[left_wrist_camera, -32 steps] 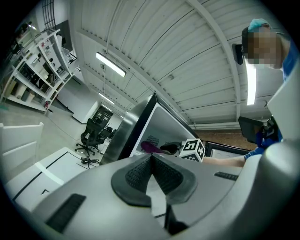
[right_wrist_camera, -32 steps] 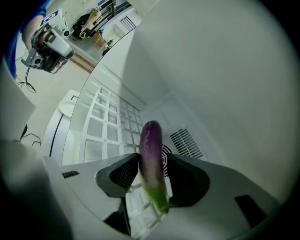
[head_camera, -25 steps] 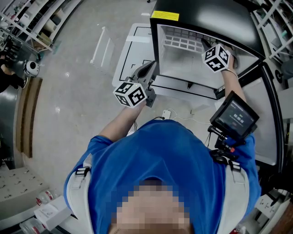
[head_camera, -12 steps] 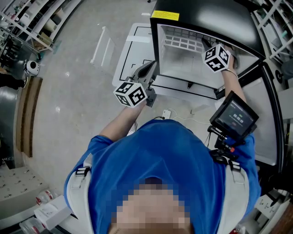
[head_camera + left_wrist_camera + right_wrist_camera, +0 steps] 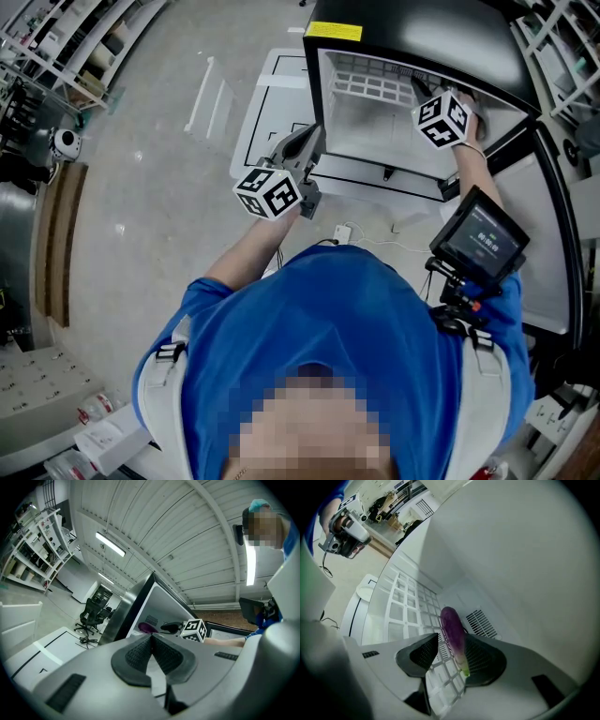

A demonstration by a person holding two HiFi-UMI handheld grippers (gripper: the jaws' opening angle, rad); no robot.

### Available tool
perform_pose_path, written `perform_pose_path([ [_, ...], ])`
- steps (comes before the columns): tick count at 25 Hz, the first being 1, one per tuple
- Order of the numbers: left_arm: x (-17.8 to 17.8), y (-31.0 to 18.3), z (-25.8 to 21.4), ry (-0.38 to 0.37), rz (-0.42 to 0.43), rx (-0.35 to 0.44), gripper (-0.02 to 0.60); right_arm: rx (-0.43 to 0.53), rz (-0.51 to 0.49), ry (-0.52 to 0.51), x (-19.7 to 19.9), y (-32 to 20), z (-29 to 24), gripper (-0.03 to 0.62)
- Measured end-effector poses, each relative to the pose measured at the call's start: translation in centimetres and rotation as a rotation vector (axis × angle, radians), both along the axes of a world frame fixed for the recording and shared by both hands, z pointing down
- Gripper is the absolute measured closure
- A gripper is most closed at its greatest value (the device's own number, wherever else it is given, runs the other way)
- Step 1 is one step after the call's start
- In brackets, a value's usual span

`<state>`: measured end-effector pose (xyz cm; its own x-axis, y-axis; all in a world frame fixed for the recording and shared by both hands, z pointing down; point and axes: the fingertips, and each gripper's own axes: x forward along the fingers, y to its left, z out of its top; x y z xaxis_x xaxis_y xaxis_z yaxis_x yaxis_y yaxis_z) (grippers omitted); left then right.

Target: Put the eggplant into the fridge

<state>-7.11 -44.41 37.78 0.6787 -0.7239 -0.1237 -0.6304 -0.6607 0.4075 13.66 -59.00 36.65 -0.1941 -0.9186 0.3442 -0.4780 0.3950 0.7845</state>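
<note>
The right tongs (image 5: 452, 645) stand open inside the fridge (image 5: 422, 37), their ribbed dark pads apart with the eggplant (image 5: 452, 627) between them. White rack shows in the gap on one side, and on the other the eggplant lies against or just beside the pad; I cannot tell which. The eggplant appears to rest on the fridge's white wire shelf (image 5: 408, 611), its rounded purple end pointing at the back wall near the slotted vent grille (image 5: 480, 623) and its pale green stem end toward the tongs. It is slim, smooth and glossy. I judge it light, fairly firm, and slippery on the skin, so it may roll across the open grid. The thicker purple middle is the place to hold it, with gentle pressure so the skin is not dented, never the narrow stem. The shelf is stiff moulded lattice and the fridge walls are plain, matte white. Outside the fridge, in front of its open mouth, the left tongs (image 5: 151, 653) are closed pad to pad on nothing.
</note>
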Motion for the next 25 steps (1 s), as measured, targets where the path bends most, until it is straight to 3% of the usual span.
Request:
perform_pose_path([
  [18,0.7,1.0,0.2,0.008,0.042,-0.009,0.572,0.048,0.011,-0.065,-0.8,4.7,-0.7,0.421],
  [25,0.9,1.4,0.3,0.015,0.070,-0.022,0.573,0.069,0.020,-0.221,-1.5,8.4,-2.1,0.421],
])
